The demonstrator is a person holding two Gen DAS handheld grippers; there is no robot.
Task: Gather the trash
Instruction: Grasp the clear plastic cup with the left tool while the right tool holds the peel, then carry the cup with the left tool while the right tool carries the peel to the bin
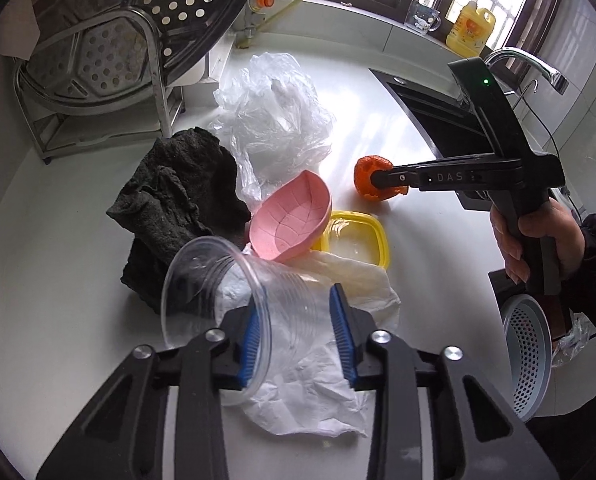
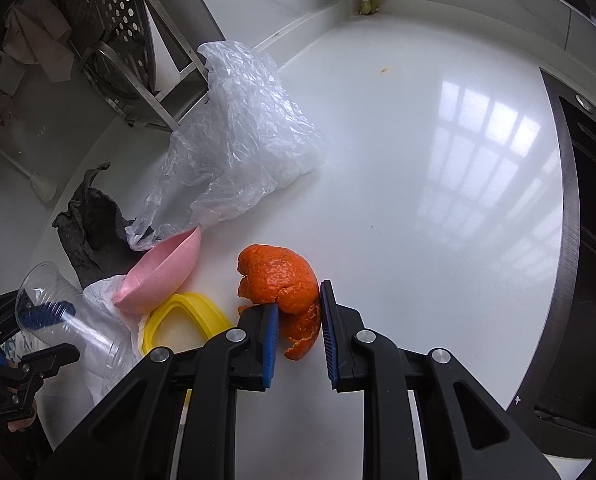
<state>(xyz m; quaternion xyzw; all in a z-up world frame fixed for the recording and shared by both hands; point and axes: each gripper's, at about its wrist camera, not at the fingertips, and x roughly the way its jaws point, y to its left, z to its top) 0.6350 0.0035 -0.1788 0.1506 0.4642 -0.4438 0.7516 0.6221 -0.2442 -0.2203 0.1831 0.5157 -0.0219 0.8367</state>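
A clear plastic cup (image 1: 218, 280) lies on its side over a crumpled white paper towel (image 1: 318, 384) on the white counter (image 1: 438, 264). My left gripper (image 1: 298, 332) is shut on the cup's body, one blue pad on each side; in the right wrist view this left gripper (image 2: 52, 332) shows at the left edge with the cup (image 2: 58, 304) in it. An orange peel (image 2: 278, 272) rests on the counter, and my right gripper (image 2: 300, 340) is shut on its lower part. In the left wrist view the right gripper (image 1: 382, 180), held in a person's hand, pinches that peel (image 1: 364, 170).
A crumpled clear plastic bag (image 1: 274, 120), a dark cloth (image 1: 174, 208), a pink leaf-shaped dish (image 1: 286, 220) and a yellow-rimmed lid (image 1: 358, 240) crowd the counter's middle. A metal dish rack (image 1: 98, 60) stands back left, a black sink (image 1: 438, 120) right, a perforated grey basket (image 1: 526, 352) lower right.
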